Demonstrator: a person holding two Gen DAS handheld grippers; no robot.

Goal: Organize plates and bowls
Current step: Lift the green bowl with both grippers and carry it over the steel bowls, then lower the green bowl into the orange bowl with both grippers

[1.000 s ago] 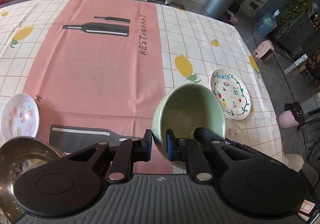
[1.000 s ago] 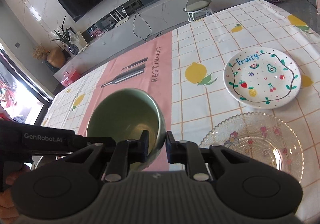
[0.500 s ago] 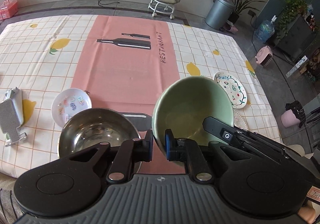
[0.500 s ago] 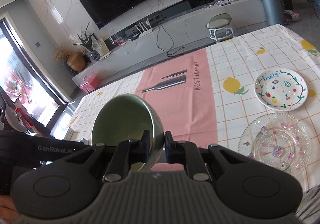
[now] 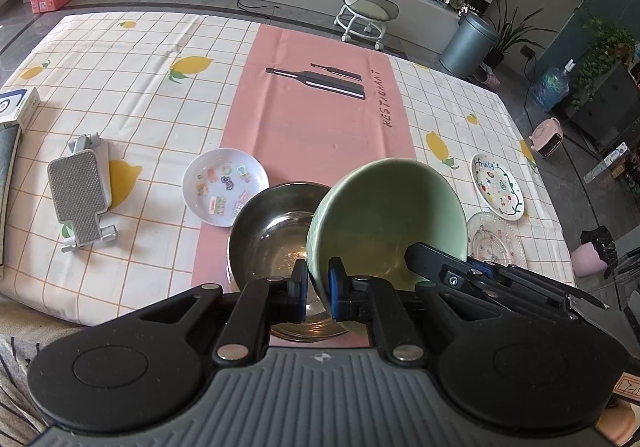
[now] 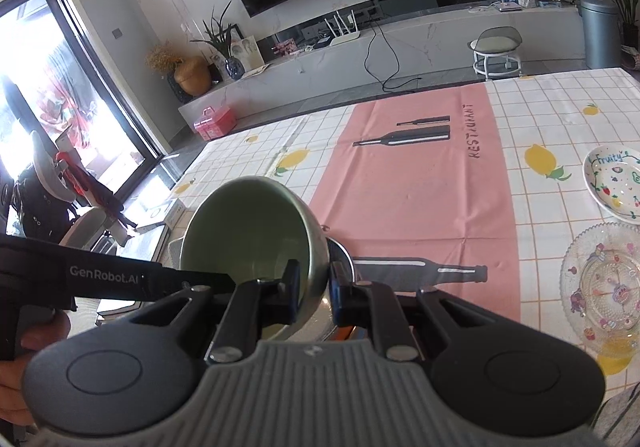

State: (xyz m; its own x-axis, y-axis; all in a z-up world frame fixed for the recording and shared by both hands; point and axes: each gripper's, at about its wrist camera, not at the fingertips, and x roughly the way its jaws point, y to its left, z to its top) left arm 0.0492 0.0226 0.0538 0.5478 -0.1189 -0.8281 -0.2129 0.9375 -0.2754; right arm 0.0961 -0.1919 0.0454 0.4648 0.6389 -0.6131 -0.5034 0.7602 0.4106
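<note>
A pale green bowl (image 5: 384, 215) hangs tilted above the table, held at both sides of its rim. My left gripper (image 5: 318, 287) is shut on the near-left rim. The right gripper (image 6: 314, 287) is shut on the opposite rim of the green bowl (image 6: 248, 223). Directly below and left of it, a steel bowl (image 5: 276, 231) rests on the pink strip of the tablecloth. A white sticker plate (image 5: 224, 187) lies left of the steel bowl. Far right lie a "fruity" painted plate (image 5: 496, 187) and a clear glass plate (image 5: 496, 243).
A grey perforated stand (image 5: 80, 199) lies on the left of the tablecloth, with a white box (image 5: 16, 107) at the left edge. The table's near edge (image 5: 120, 323) runs just below the steel bowl. A person's hand (image 6: 24, 335) holds the left tool.
Both grippers carried the green bowl leftward and upward together. The steel bowl came into view and now sits beneath it; the right-hand plates shrank away to the right.
</note>
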